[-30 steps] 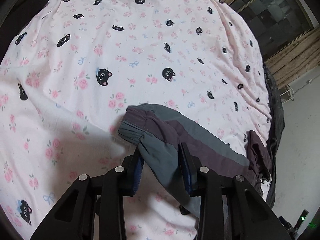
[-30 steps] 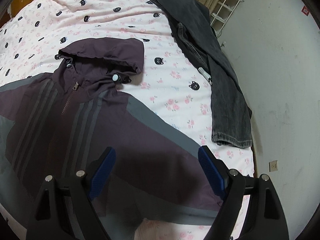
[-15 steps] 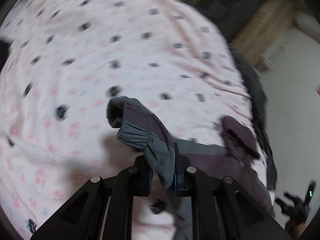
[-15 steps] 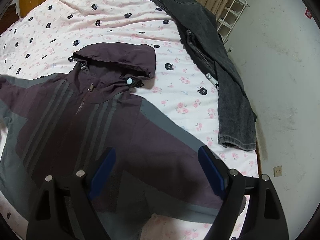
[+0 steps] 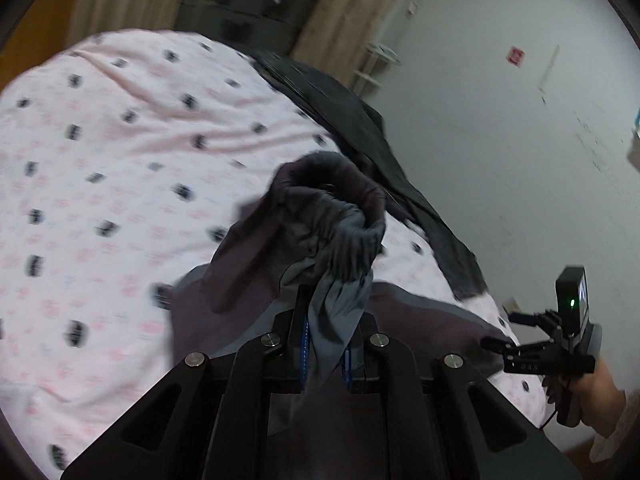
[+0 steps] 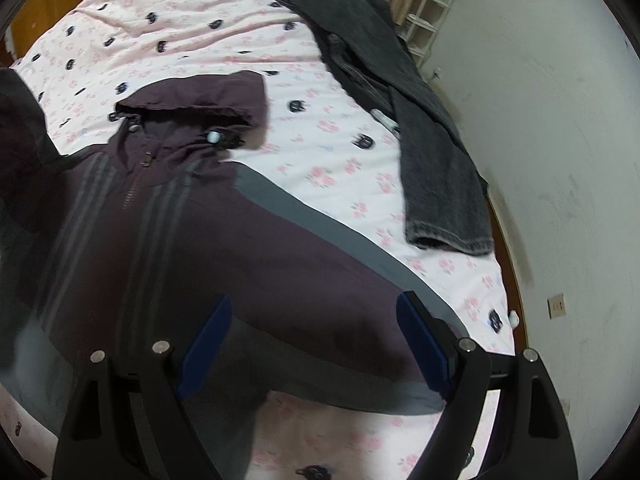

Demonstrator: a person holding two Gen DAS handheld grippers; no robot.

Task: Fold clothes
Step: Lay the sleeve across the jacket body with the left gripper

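Now: left gripper [image 5: 326, 344] clamps grey-and-plum elastic-cuffed jacket sleeve [image 5: 340, 240], lifted, long axis running away from fingers | right gripper [image 6: 316, 340] gapes empty over plum striped hooded jacket [image 6: 192, 216] spread on pink cat-print bedsheet [image 6: 320, 136] | beyond: dark grey jeans [image 6: 436, 184]

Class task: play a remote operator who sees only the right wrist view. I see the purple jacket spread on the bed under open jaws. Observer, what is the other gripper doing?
Observer: The left gripper is shut on the jacket's sleeve; its jaws have just been closing on it.
Operator: Is the cuff lying on the bed?
Observer: No, the cuff is lifted, bunched above the fingers.
Operator: Where am I from that side?
Observer: The right gripper shows at the right edge, held by a hand over the jacket's far side.
Operator: Anything else there?
Observer: The dark jeans lie along the bed's wall side.
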